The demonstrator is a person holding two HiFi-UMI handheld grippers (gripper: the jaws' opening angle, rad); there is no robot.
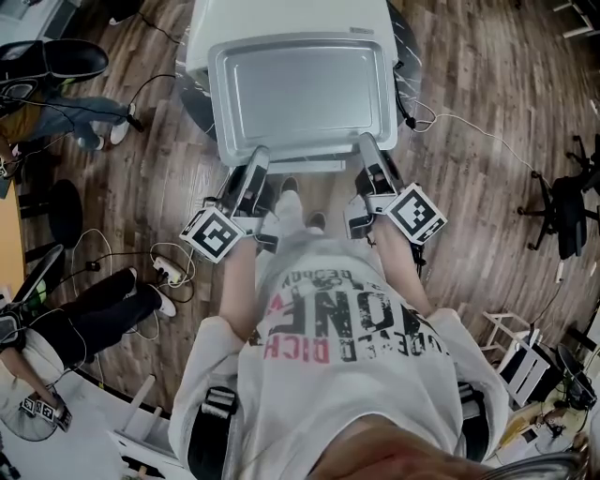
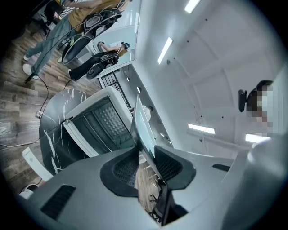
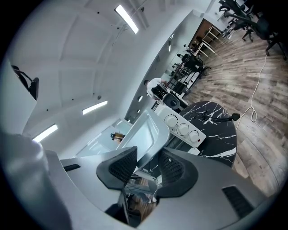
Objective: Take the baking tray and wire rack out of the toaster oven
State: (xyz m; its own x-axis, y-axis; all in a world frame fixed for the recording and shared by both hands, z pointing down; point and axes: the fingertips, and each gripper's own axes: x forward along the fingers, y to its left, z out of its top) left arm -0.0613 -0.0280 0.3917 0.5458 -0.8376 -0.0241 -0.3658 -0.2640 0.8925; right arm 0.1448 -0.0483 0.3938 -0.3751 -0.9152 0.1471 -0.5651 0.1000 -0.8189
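Fingers (image 2: 122, 171) gripping baking tray (image 1: 300, 94), toaster oven (image 1: 281, 17) behind

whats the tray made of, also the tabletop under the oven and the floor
Baking tray: looks like bare metal, maybe aluminium or steel; matte silver-grey with soft sheen and a rolled rim. Tabletop: glossy black with white veins, so marble or a marble-look laminate. Floor: grey-brown wood-grain planks, real wood or printed vinyl, unclear.

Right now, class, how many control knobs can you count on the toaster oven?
3 knobs, in a row on the toaster oven's front: one nearest the tray, one middle, one farthest. None looks hidden.
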